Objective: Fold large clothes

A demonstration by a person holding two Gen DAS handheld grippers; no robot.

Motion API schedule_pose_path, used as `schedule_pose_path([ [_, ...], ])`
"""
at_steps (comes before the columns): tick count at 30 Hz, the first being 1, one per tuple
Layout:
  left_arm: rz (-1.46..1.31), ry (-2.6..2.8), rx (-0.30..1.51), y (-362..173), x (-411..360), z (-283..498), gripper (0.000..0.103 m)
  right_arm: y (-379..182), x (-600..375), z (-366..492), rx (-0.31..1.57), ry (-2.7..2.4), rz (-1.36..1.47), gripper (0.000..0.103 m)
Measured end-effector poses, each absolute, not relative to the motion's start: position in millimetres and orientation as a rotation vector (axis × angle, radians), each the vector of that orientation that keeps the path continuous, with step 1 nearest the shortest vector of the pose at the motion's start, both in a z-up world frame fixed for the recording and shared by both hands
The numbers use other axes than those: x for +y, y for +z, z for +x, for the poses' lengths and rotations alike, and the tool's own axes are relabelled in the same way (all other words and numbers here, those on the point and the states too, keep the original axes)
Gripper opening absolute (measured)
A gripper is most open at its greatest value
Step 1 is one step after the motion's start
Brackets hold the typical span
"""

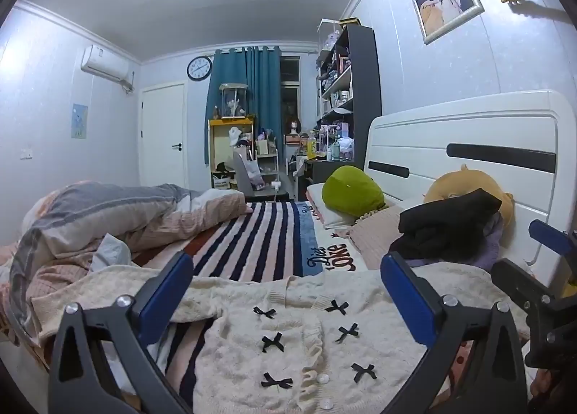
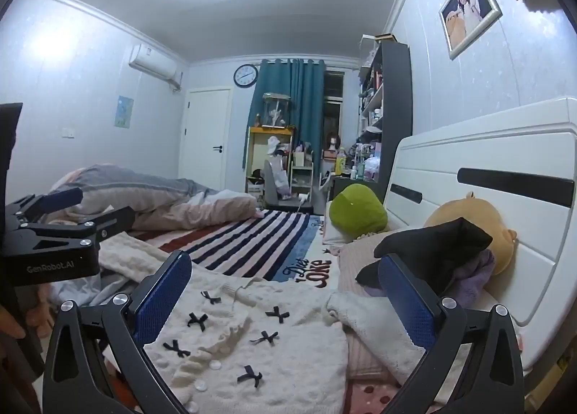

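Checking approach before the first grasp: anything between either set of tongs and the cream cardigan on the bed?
Nothing visible. The cream cardigan lies spread on the striped blanket, directly under the open left tongs and right tongs. The black garment pile sits beyond it, by the headboard.

You are in a home bedroom: ahead of your fingers lies a bed with a striped blanket [image 1: 252,234], right of them a white headboard [image 1: 468,147], beyond them teal curtains [image 1: 249,89] and cluttered shelves [image 1: 342,82].
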State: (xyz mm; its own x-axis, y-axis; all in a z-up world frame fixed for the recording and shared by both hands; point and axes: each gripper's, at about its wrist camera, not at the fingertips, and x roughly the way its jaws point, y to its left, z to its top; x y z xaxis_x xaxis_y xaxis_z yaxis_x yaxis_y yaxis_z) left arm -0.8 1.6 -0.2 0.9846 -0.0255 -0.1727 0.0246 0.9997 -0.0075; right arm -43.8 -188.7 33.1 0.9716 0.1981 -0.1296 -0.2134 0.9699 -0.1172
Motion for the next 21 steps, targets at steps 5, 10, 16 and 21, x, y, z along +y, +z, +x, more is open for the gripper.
schedule_pose_path([
  [5, 0.017, -0.003, 0.212, -1, -1, 7, 0.102, 33, -190, -44, 0.123, 0.208, -0.137, 0.103],
  [10, -0.002, -0.009, 0.199, -5, 4, 9, 0.102, 34, -186, -43, 0.123, 0.212, -0.124, 0.103],
  [16, -0.008, -0.008, 0.199, -8, 7, 10, 0.102, 33, -188, -45, 0.126, 0.215, -0.115, 0.103],
  [21, -0.007, -0.002, 0.198, -7, 8, 11, 0.102, 27, -180, -42, 0.128, 0.213, -0.115, 0.103],
])
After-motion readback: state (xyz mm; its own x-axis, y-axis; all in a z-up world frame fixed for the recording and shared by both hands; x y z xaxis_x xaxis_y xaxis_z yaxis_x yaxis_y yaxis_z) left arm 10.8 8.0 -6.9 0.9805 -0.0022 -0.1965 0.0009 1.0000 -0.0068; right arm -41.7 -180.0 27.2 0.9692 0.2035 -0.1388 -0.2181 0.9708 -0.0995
